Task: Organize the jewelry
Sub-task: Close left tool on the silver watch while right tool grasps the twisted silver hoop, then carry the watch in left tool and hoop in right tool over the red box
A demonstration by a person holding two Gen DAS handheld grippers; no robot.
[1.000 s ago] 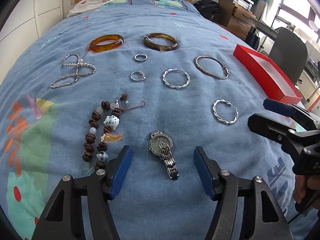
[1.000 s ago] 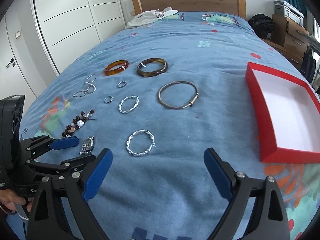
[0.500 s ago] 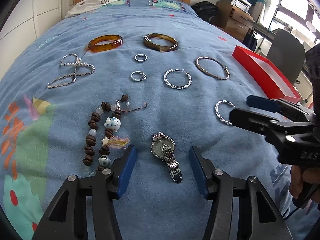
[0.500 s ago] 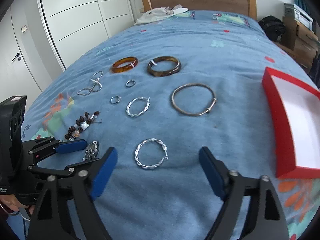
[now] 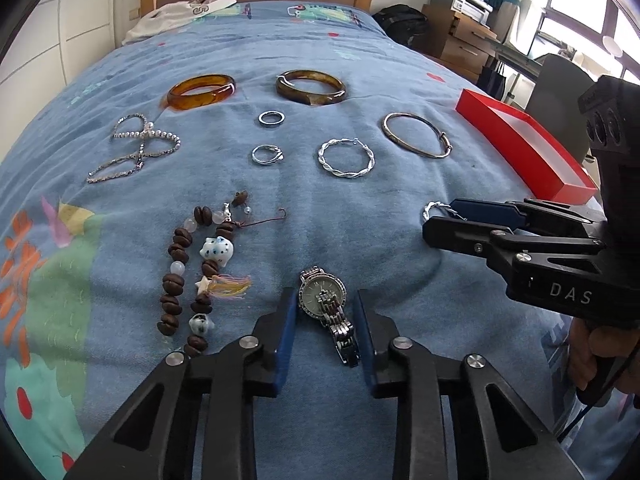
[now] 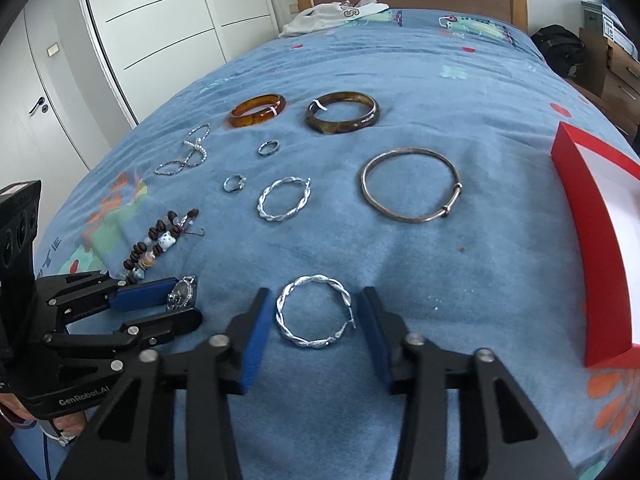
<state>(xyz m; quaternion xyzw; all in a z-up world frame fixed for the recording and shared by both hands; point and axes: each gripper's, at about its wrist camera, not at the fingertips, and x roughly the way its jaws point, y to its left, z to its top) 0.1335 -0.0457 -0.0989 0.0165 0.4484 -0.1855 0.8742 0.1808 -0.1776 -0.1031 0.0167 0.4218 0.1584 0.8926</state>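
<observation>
1. The left gripper (image 5: 325,312) hangs low over the blue patterned bedspread (image 5: 360,60) with its blue-padded jaws apart, one on each side of a silver metal-link wristwatch (image 5: 328,312). The pads sit close beside the watch face, but neither is pressing on it.
2. The right gripper (image 6: 314,320) is also spread, straddling a twisted silver hoop (image 6: 314,312) that lies flat on the cover. There is a gap on both sides of the hoop.
3. The shallow red cardboard box with a white inside (image 6: 592,240) rests on the bed to the right, well apart from both grippers. The part of its interior that shows holds nothing; the rest runs out of frame.
4. All the jewelry lies loose on the bedspread:
   - an amber-orange bangle (image 5: 200,92) and a dark brown mottled bangle (image 5: 310,87) side by side at the far end;
   - two small silver rings (image 5: 271,118), one nearer than the other;
   - a second twisted silver hoop (image 5: 347,158);
   - a thin plain metal bangle (image 5: 416,140), nearest the box;
   - a looped sparkly chain with pearls (image 5: 136,148) on the left;
   - a brown bead bracelet with ceramic charms and a tassel (image 5: 196,272), just left of the watch.
</observation>
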